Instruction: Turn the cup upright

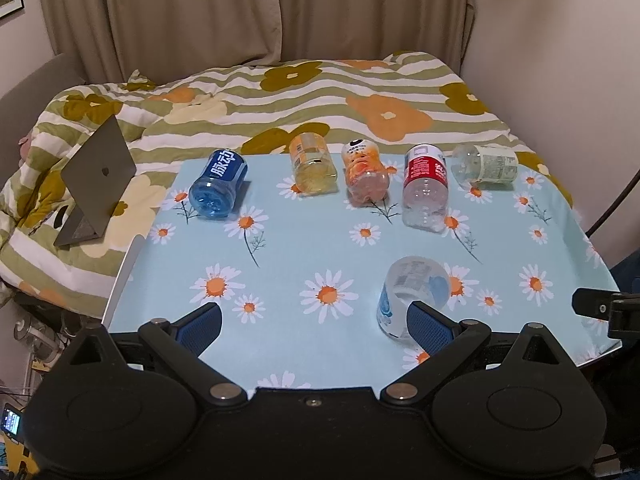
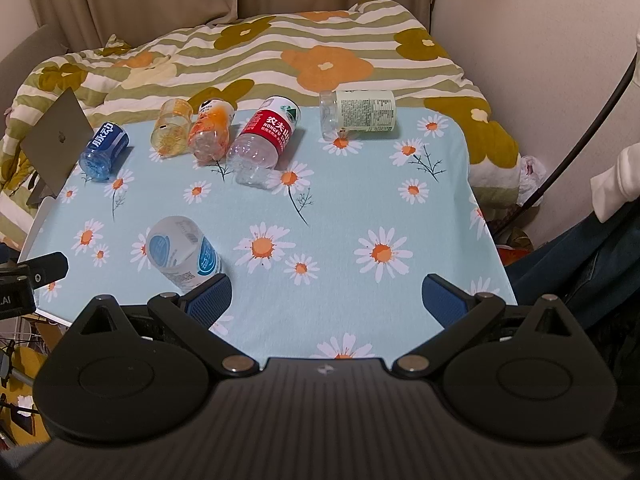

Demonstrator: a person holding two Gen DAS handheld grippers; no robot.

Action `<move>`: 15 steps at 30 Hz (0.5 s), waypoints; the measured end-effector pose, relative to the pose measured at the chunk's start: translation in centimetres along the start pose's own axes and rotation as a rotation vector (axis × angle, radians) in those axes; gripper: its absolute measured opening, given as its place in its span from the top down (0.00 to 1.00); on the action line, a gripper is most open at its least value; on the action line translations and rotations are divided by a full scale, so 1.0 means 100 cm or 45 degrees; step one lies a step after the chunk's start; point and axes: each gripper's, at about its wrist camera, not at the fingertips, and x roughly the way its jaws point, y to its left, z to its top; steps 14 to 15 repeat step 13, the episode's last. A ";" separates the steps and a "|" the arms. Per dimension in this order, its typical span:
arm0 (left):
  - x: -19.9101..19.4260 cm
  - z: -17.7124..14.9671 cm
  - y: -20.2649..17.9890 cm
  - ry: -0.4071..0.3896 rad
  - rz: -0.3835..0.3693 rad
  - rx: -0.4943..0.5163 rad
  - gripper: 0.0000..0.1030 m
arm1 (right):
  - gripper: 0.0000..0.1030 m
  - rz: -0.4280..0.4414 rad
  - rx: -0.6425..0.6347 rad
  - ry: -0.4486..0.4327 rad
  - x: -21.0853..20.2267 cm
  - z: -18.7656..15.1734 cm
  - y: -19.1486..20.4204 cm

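Several cut plastic bottle cups lie on their sides on a daisy-print table (image 1: 304, 248). Nearest is a clear cup with a pale blue and white label (image 1: 412, 292), also in the right wrist view (image 2: 182, 252). At the back lie a blue cup (image 1: 218, 184), a yellow cup (image 1: 312, 164), an orange cup (image 1: 364, 172), a red-label cup (image 1: 424, 188) and a green-label cup (image 1: 486, 166). My left gripper (image 1: 316, 328) is open, its right pad beside the nearest cup. My right gripper (image 2: 326, 296) is open and empty, with that cup just beyond its left finger.
Behind the table is a bed with a flower-striped quilt (image 1: 320, 92). A grey laptop (image 1: 96, 184) stands open on the quilt at the left. The right gripper's edge (image 1: 600, 308) shows at the table's right. A dark cable (image 2: 580, 128) runs along the wall.
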 end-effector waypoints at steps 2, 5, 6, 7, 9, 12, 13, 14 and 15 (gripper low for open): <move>0.001 0.000 -0.001 0.003 0.007 -0.001 0.02 | 0.00 0.000 0.000 -0.001 0.000 0.000 0.000; 0.002 0.001 0.001 0.008 0.004 -0.012 0.02 | 0.00 0.000 -0.001 -0.001 0.000 0.000 0.000; 0.002 0.001 0.001 0.009 0.001 -0.017 0.02 | 0.00 0.000 -0.002 -0.001 0.000 0.000 0.000; 0.002 0.001 0.002 0.008 -0.001 -0.019 0.02 | 0.00 0.000 -0.002 -0.001 0.000 0.001 0.001; 0.002 0.000 0.002 0.003 0.001 -0.023 0.02 | 0.00 0.001 -0.003 -0.001 0.000 0.001 0.001; 0.000 -0.001 0.002 -0.021 0.014 -0.018 0.02 | 0.00 0.009 -0.004 -0.004 0.001 0.001 -0.001; 0.000 0.000 0.002 -0.026 0.019 -0.017 0.02 | 0.00 0.018 -0.006 -0.007 0.002 0.002 -0.001; 0.000 0.000 0.002 -0.026 0.019 -0.017 0.02 | 0.00 0.018 -0.006 -0.007 0.002 0.002 -0.001; 0.000 0.000 0.002 -0.026 0.019 -0.017 0.02 | 0.00 0.018 -0.006 -0.007 0.002 0.002 -0.001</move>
